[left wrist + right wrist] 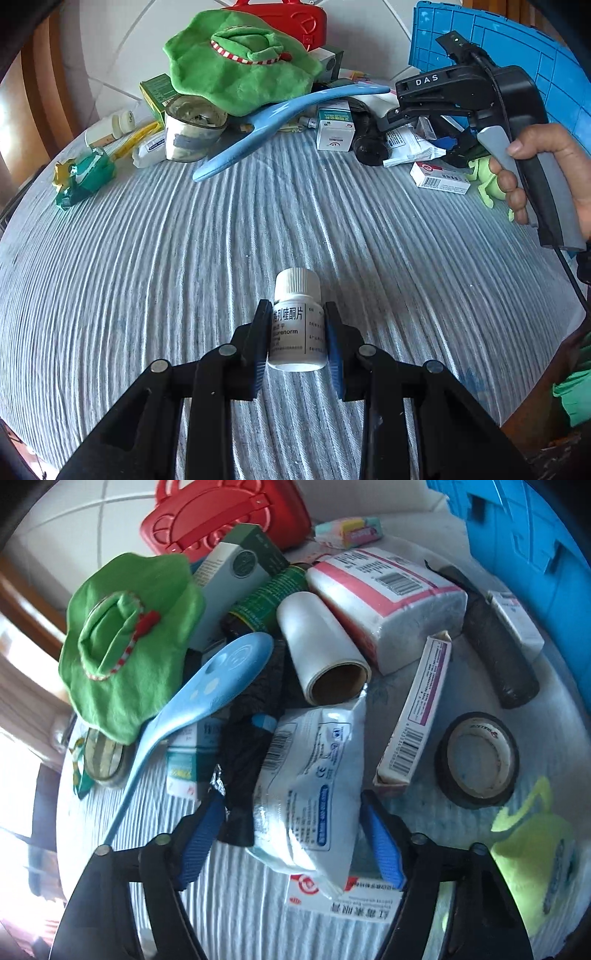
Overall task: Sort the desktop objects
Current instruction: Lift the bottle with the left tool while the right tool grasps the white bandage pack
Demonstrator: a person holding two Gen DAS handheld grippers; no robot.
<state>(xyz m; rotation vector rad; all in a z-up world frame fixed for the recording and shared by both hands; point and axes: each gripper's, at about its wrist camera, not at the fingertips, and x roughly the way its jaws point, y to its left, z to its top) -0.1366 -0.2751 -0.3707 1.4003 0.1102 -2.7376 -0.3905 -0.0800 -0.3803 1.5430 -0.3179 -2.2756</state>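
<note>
My left gripper (296,334) is shut on a white pill bottle (297,325) with a ribbed white cap, held above the striped grey cloth (184,258). My right gripper (291,812) is open, its blue-padded fingers either side of a white plastic packet (314,786) at the near edge of the clutter pile. The right gripper also shows in the left wrist view (397,112), held by a hand at the far right. A white and red medicine box (343,904) lies under the packet.
The pile holds a green plush hat (125,657), blue shoehorn (192,701), film roll (321,650), tissue pack (388,602), black tape roll (476,760), red case (221,513) and a green plush toy (532,853). A blue crate (524,528) stands at right.
</note>
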